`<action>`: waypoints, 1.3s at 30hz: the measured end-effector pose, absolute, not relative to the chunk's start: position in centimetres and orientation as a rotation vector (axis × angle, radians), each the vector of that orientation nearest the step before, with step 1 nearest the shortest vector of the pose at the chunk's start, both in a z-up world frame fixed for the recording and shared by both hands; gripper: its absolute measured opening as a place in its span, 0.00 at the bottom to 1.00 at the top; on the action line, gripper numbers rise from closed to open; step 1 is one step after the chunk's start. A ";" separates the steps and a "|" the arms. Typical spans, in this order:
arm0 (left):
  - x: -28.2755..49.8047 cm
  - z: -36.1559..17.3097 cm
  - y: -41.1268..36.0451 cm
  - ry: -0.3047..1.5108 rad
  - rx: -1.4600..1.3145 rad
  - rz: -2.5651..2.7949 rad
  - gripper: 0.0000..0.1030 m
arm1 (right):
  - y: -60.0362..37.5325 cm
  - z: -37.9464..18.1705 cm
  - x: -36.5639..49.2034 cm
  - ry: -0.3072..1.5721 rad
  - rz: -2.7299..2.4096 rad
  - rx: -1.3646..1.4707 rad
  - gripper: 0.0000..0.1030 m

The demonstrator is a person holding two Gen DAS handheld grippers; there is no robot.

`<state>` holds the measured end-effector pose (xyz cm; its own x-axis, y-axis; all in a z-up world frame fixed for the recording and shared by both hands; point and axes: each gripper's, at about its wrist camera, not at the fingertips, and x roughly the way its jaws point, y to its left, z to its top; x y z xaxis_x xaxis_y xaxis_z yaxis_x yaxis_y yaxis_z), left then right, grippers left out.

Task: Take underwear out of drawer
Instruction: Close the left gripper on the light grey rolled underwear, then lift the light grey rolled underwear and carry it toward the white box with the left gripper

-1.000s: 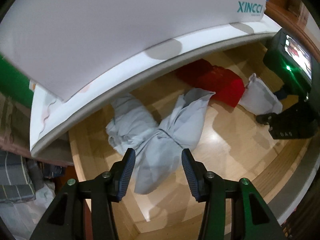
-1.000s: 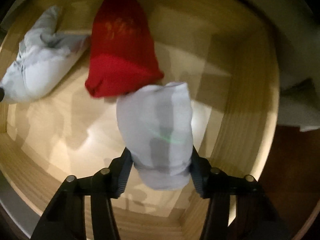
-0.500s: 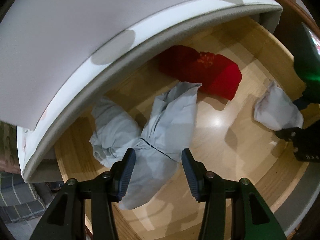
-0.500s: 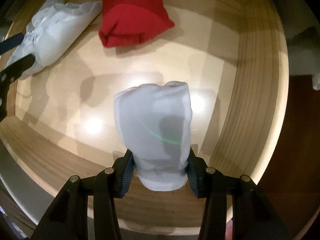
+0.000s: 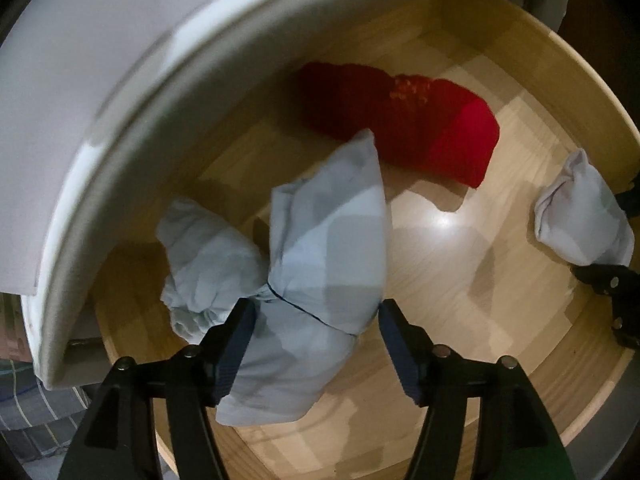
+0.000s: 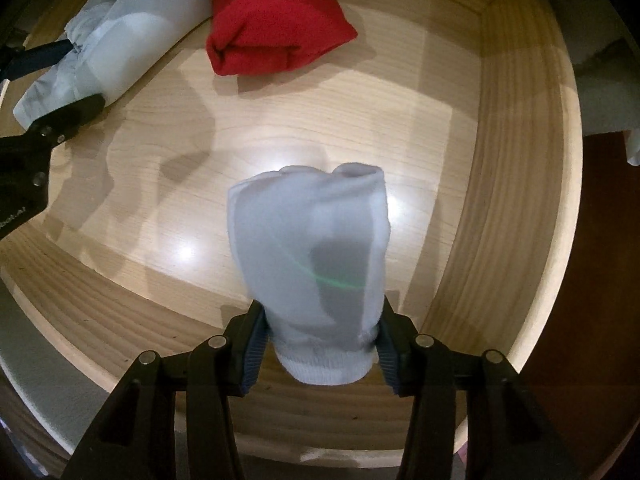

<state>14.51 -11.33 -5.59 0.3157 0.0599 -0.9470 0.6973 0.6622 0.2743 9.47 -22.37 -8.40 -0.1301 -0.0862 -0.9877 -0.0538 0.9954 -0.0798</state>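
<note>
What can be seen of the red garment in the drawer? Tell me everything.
The red garment is soft, thick-looking cloth folded into a plump bundle. Its folded edges show at one end, and the other end carries a faint orange pattern. It lies on the wooden drawer floor, towards the back. Nothing grips it. The pale blue garment lies close beside it; whether they touch cannot be told.
</note>
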 end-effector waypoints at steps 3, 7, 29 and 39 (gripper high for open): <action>15.4 -6.2 -10.9 1.260 0.685 -0.509 0.54 | -22.0 -8.6 9.2 1.701 -0.027 -0.115 0.46; 16.1 -7.2 -10.4 1.325 0.686 -0.463 0.38 | -21.5 -8.3 9.3 1.700 -0.026 -0.113 0.46; 14.6 -6.7 -5.5 1.569 0.434 -0.390 0.32 | -24.6 -7.5 9.8 1.685 -0.057 -0.083 0.46; 14.7 -6.5 -1.6 1.602 0.302 -0.324 0.31 | -25.9 -7.4 9.7 1.698 -0.084 -0.044 0.46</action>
<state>14.68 -1.57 -6.49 -0.0552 -0.0028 -0.9985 0.3851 0.9226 -0.0239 9.75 -25.93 -7.40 -0.1285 -0.0783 -0.9886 0.0202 0.9965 -0.0815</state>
